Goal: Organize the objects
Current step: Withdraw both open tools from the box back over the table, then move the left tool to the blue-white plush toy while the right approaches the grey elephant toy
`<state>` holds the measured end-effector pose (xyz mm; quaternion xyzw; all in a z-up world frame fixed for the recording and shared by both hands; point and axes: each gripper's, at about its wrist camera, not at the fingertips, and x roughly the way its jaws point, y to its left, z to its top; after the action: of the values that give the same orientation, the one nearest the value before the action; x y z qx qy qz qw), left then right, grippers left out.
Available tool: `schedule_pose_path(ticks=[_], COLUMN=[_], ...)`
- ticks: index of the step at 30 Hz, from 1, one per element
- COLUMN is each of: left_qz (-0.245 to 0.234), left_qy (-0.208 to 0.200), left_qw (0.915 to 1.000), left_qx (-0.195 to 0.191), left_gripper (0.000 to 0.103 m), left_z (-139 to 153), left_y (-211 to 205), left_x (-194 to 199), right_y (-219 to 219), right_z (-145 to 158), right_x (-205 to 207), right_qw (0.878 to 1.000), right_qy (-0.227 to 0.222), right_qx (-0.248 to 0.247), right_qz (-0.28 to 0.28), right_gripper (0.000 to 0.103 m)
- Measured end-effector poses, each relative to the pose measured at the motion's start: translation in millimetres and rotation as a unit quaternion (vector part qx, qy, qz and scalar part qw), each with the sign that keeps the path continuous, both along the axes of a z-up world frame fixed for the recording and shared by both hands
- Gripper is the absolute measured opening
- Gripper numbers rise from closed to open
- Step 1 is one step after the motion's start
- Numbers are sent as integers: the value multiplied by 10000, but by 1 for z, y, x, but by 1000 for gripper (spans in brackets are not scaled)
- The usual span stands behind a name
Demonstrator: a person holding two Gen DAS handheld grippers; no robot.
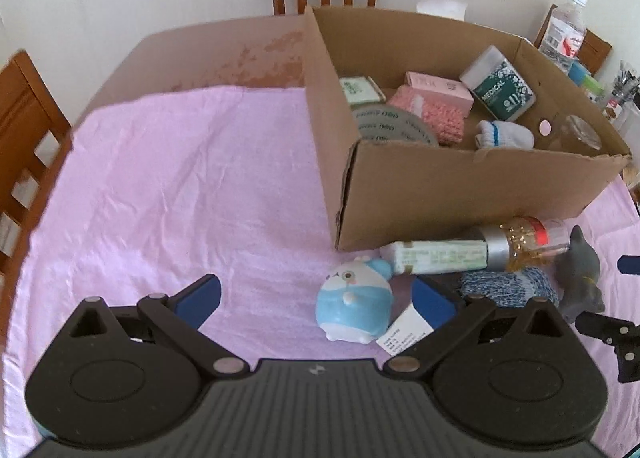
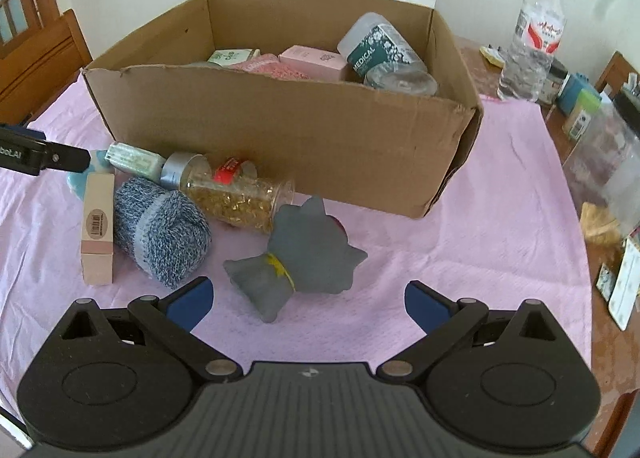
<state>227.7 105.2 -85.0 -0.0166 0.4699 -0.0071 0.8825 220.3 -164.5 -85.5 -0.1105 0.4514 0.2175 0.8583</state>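
Both grippers hang low over the pink cloth (image 2: 500,186), jaws spread wide, nothing held. Left gripper (image 1: 316,298) has the round blue-and-white plush animal (image 1: 354,304) lying between its blue fingertips (image 1: 202,296), nearer the right one, with the toy's paper tag (image 1: 404,332) touching that finger. Right gripper (image 2: 306,300) faces the grey soft cat-like figure with a yellow collar (image 2: 304,258), which lies on its side just ahead of the jaws and roughly centred. Just beyond, left of the grey figure, sit the rolled blue-and-white knitted sock bundle (image 2: 162,236) and the slim beige carton with a barcode (image 2: 97,228), touching each other. Behind these, the clear jar of gold capsules with a silver cap (image 2: 236,196) and a pale green printed box (image 2: 134,160) lie against the front wall of the open brown cardboard box (image 2: 280,126). Box already holds several items, among them a green-labelled "MEDICAL" jar (image 2: 378,48) and a pink carton (image 2: 312,60). Farthest: a clear plastic water bottle (image 2: 534,38) and wooden chairs. Judgement: step in hand is picking a loose item for the box. Advice: centre the plush, keep the tag out of the pads, close on its widest part; soft bodies compress, so squeeze firmly and lift clear over the box wall before releasing.
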Motion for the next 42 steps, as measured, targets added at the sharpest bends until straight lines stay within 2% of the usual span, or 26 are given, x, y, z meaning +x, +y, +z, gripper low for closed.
schedule_pose_path(ticks=[3, 5, 8, 14, 24, 28, 34, 42], left_qz=[-12, 11, -8, 36, 413, 655, 716, 791], left_qy=[-20, -21, 73, 144, 246, 374, 465, 561], left_qw=[9998, 9999, 9999, 9999, 9983, 9968, 9962, 9952], left_qx=[-174, -144, 109, -19, 323, 262, 191, 146], left_gripper=[102, 102, 102, 102, 102, 102, 102, 102], left_z=[-3, -4, -8, -7, -5, -10, -15, -19], left_y=[4, 6, 8, 30, 49, 54, 49, 41], left_x=[2, 3, 1, -11, -25, -31, -35, -34], right_y=[0, 0, 0, -2, -6, -8, -9, 1], right_z=[-2, -4, -6, -7, -20, -25, -27, -29], right_x=[2, 2, 2, 3, 7, 12, 22, 38], right_qw=[10000, 10000, 9999, 9997, 9972, 9961, 9915, 9770], right_qy=[28, 34, 67, 105, 171, 246, 290, 180], right_qx=[-34, -76, -119, -182, -428, -442, -274, -225], right_qz=[30, 54, 61, 153, 591, 721, 1234, 2112], right_gripper=[103, 103, 103, 103, 103, 103, 103, 103])
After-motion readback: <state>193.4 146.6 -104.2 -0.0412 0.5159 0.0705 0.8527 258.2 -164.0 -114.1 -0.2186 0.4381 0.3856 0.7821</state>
